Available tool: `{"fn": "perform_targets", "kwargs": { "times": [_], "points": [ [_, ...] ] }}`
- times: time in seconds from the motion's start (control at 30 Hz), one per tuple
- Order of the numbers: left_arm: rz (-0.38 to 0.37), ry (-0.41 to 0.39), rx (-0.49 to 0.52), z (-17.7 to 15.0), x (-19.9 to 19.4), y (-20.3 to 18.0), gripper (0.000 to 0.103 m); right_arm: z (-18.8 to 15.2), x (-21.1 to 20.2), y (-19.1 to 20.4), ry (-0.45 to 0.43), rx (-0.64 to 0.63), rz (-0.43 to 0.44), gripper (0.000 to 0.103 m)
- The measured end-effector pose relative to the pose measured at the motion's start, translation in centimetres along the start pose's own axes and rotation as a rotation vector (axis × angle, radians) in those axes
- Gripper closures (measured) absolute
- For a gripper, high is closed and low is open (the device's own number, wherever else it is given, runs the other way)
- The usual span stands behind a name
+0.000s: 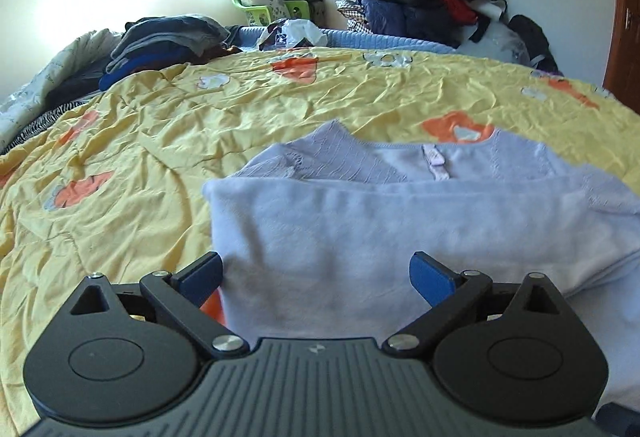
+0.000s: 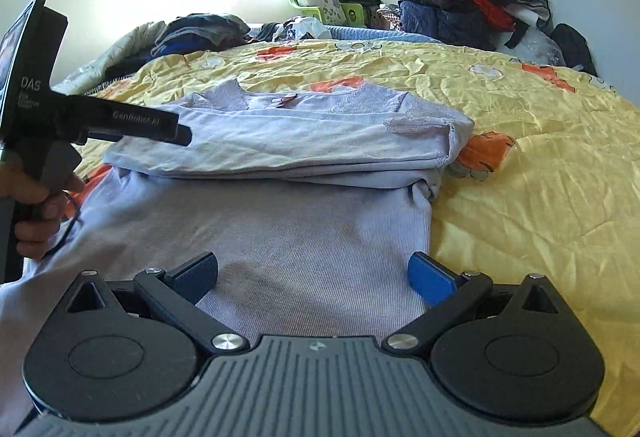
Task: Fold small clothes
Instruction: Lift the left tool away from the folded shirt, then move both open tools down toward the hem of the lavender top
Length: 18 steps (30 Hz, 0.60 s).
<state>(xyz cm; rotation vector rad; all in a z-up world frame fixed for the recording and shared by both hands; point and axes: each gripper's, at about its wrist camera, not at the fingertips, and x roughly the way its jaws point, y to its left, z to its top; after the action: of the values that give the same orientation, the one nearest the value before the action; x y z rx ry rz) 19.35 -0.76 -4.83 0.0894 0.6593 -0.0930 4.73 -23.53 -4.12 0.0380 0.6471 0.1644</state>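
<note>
Lilac cotton, one top lies partly folded on the yellow quilt, its sleeves laid across the chest so the bottom half can be brought up next, I judge. Two grippers, left and right, hover over that half, jaws apart, gripping nothing.

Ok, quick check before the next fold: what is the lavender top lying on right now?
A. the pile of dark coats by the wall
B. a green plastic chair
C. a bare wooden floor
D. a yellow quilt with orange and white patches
D: the lavender top is spread flat on the yellow quilt, whose orange and white patches show all around it.
</note>
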Motion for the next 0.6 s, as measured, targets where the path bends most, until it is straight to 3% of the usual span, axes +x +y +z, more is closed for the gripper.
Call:
{"fn": "perform_targets", "kwargs": {
  "times": [0.37, 0.6],
  "points": [
    [-0.007, 0.020, -0.006, -1.6, -1.5, 1.0, 0.002, -0.1, 0.3, 0.8, 0.016, -0.043, -0.046, 0.000],
    [0.003, 0.014, 0.020, -3.9, -5.0, 2.1, 0.002, -0.4, -0.4, 1.1, 0.020, -0.037, -0.097, 0.001]
  ]
}}
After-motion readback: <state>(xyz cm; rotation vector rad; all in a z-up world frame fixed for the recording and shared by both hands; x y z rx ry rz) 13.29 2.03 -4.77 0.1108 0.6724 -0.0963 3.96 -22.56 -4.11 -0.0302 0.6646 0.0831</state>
